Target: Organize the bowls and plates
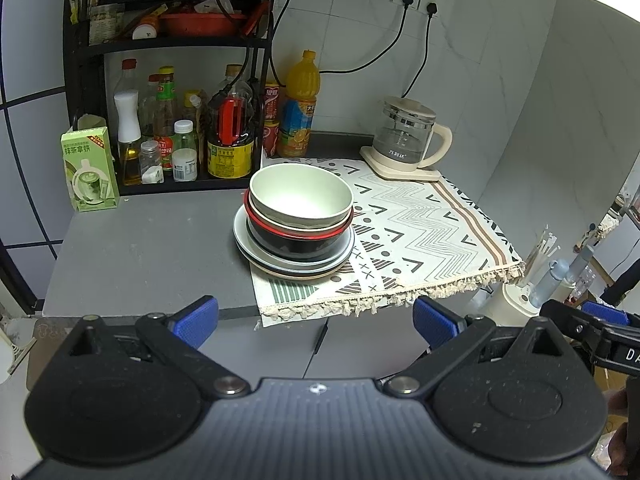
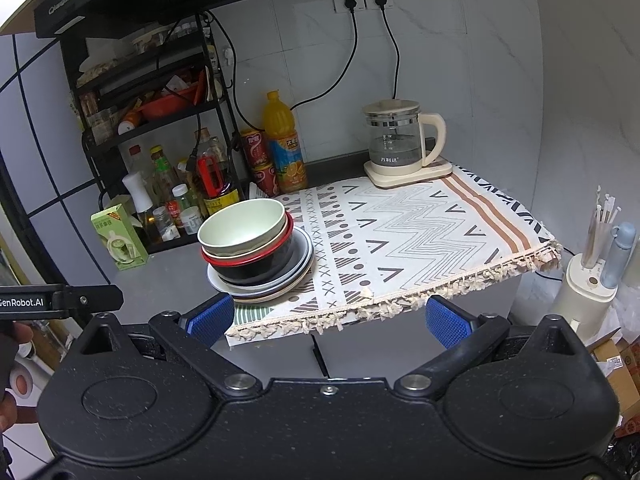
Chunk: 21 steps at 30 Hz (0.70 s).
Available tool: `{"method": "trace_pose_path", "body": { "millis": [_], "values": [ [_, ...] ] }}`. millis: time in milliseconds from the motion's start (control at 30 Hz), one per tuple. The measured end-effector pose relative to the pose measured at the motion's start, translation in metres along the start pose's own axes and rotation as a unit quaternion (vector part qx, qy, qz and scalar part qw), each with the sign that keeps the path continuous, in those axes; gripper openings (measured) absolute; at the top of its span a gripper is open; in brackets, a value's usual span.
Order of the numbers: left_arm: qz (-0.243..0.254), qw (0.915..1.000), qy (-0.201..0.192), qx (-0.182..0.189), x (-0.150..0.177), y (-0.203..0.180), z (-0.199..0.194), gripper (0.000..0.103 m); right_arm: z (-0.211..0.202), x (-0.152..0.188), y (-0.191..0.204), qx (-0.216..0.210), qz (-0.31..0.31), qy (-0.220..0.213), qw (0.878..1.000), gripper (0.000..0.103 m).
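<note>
Both claws hang in front of the counter edge with jaws spread wide and nothing between them: the left gripper point(image 1: 316, 322) and the right gripper point(image 2: 330, 320). Beyond them, well apart from either, a single stack point(image 1: 296, 224) of dishes sits at the left edge of a patterned cloth point(image 1: 420, 220), partly on the grey counter point(image 1: 152, 248). Three bowls are nested, a pale green bowl point(image 1: 300, 196) on top, then a cream one, then a black bowl point(image 1: 300, 242) with a red rim, on about three plates point(image 1: 248, 248); the exact plate count is unclear. The stacking looks finished, or sorting has not begun.
</note>
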<state>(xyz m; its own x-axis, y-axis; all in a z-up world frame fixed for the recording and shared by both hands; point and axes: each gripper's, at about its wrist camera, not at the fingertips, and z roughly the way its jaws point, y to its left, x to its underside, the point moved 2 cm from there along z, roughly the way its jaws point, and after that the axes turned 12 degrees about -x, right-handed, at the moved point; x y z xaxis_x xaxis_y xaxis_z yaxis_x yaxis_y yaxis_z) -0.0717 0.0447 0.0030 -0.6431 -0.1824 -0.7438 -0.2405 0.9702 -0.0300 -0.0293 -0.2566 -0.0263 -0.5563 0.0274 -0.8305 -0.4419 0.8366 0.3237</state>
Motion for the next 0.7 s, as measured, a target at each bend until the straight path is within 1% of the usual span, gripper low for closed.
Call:
{"method": "trace_pose_path", "body": {
  "millis": [600, 700],
  "values": [
    [-0.002, 1.0000, 0.001, -0.003, 0.0009, 0.0027, -0.0051, 0.102, -0.0018, 0.0007, 0.0020, -0.005, 0.001, 0.006, 1.000, 0.103],
    [-0.009, 0.9999, 0.002, -0.005, 0.0007, 0.0046, -0.0028, 0.102, 0.0009, 0.0019, 0.0017, -0.005, 0.001, 0.009, 1.000, 0.103]
  ]
}}
